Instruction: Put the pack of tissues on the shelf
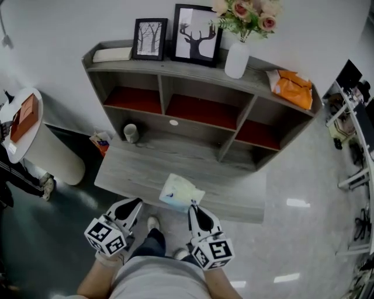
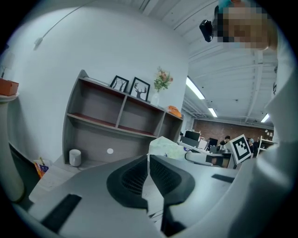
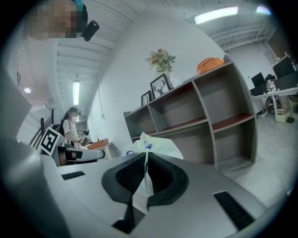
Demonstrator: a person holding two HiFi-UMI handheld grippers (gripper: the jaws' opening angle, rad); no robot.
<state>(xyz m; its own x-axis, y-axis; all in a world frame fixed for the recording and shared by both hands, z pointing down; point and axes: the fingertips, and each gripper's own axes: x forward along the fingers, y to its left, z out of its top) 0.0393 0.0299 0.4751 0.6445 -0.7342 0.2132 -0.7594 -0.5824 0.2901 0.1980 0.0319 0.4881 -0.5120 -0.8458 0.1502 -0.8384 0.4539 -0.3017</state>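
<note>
Grey shelf (image 1: 193, 155): the top board carries, left end to right end, a book (image 1: 112, 54), tree picture (image 1: 149, 38), deer picture (image 1: 197, 34), vase (image 1: 236, 59) and orange bag (image 1: 292, 87). A mug (image 1: 131, 132) stands on the lower ledge, left.

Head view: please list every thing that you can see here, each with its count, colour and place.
shelf: one, grey with red inner boards, against the white wall
picture frames: two, black, on the shelf top
vase: one, white, on the shelf top, holding pink flowers
bag: one, orange, right end of the shelf top
book: one, pale, left end of the shelf top
cup: one, white, left on the lower ledge
pack of tissues: one, pale, at the ledge's front edge
round table: one, white, far left, bearing a brown box
left gripper: fingers together, empty
right gripper: fingers pinching the pack's wrapper
</note>
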